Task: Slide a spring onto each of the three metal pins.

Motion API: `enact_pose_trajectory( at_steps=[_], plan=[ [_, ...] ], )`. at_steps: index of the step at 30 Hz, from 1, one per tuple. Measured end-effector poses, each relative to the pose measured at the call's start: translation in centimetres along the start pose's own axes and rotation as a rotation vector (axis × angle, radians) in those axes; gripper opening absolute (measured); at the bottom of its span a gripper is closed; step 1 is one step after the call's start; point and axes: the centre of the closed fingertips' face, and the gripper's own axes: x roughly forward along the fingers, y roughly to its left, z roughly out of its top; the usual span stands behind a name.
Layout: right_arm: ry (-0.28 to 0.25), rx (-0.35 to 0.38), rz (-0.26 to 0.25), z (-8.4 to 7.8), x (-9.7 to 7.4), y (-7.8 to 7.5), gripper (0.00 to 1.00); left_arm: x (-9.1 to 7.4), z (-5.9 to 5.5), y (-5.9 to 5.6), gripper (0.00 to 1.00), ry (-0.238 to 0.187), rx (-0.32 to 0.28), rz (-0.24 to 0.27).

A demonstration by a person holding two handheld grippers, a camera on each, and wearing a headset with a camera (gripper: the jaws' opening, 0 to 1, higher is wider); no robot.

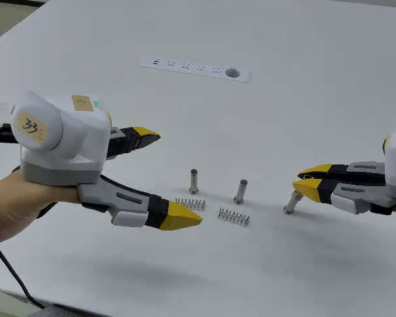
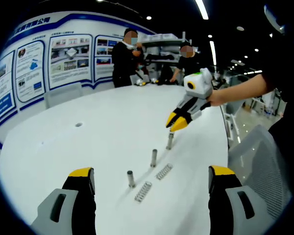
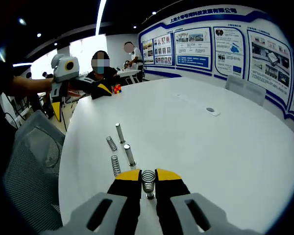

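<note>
Three short metal pins stand in a row on the white table (image 1: 303,99). The left pin (image 1: 193,181) and the middle pin (image 1: 241,191) are bare. Two springs lie flat in front of them, one (image 1: 190,204) by the left pin and one (image 1: 233,216) by the middle pin. My right gripper (image 3: 148,174) is shut on a third spring (image 3: 148,181), held upright over the top of the right pin (image 1: 292,202). My left gripper (image 1: 165,177) hovers open left of the pins, its jaws wide apart and holding nothing. In the left gripper view the right gripper (image 2: 178,121) tips down at the far pin (image 2: 170,141).
A white power strip (image 1: 197,69) lies flat at the back of the table. A round grommet (image 3: 210,110) is set in the tabletop. A mesh chair (image 3: 29,161) stands at the table's edge, and people sit at the far end. A black cable (image 1: 10,274) trails off the front left edge.
</note>
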Motion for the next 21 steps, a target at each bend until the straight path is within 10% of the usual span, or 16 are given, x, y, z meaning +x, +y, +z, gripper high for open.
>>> enact_pose_trajectory(
  at_steps=[21],
  plan=[
    [0.093,-0.092,-0.027,-3.3,2.2,-0.1,0.12,-0.7,-0.8,0.2,0.96,0.023,-0.014,0.014]
  ],
)
